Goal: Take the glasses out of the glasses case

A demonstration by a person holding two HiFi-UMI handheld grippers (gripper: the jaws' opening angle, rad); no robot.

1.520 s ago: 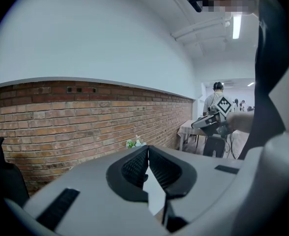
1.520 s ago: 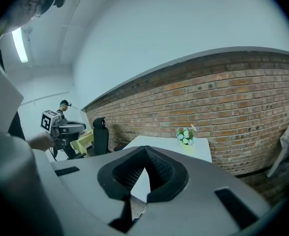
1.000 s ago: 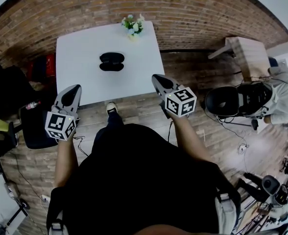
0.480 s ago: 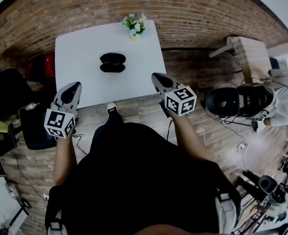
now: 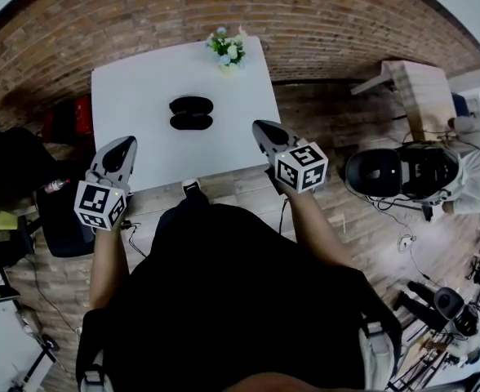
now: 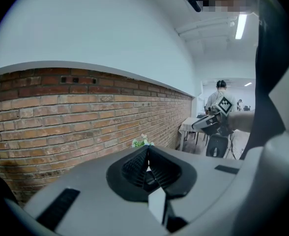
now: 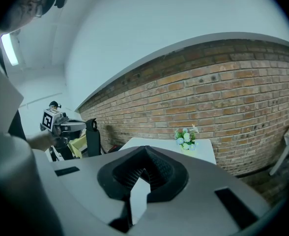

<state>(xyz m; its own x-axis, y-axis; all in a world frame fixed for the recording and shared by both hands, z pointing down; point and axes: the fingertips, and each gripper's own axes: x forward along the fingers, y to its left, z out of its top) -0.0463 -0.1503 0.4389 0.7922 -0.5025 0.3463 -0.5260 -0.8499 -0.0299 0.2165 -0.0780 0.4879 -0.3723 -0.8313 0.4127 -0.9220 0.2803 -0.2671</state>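
A black glasses case [image 5: 191, 112] lies near the middle of the white table [image 5: 134, 88]. From above it reads as two dark oval halves side by side, and I cannot tell what is inside. My left gripper [image 5: 119, 147] hovers over the table's near left corner, short of the case, its jaws shut on nothing [image 6: 147, 150]. My right gripper [image 5: 262, 130] hangs at the near right corner, also shut and empty [image 7: 144, 155]. Each gripper shows in the other's view: the right gripper [image 6: 214, 120] and the left gripper [image 7: 61, 125].
A small pot of flowers [image 5: 226, 48] stands at the table's far edge against the brick wall [image 5: 305, 23]. A black chair [image 5: 60, 211] and a red object [image 5: 75, 113] sit left of the table. A wooden table [image 5: 415, 88] and a seated person [image 5: 473, 158] are to the right.
The table and case have drifted slightly right and lower in the head view. Both grippers hold nearly the same pose, still shut.
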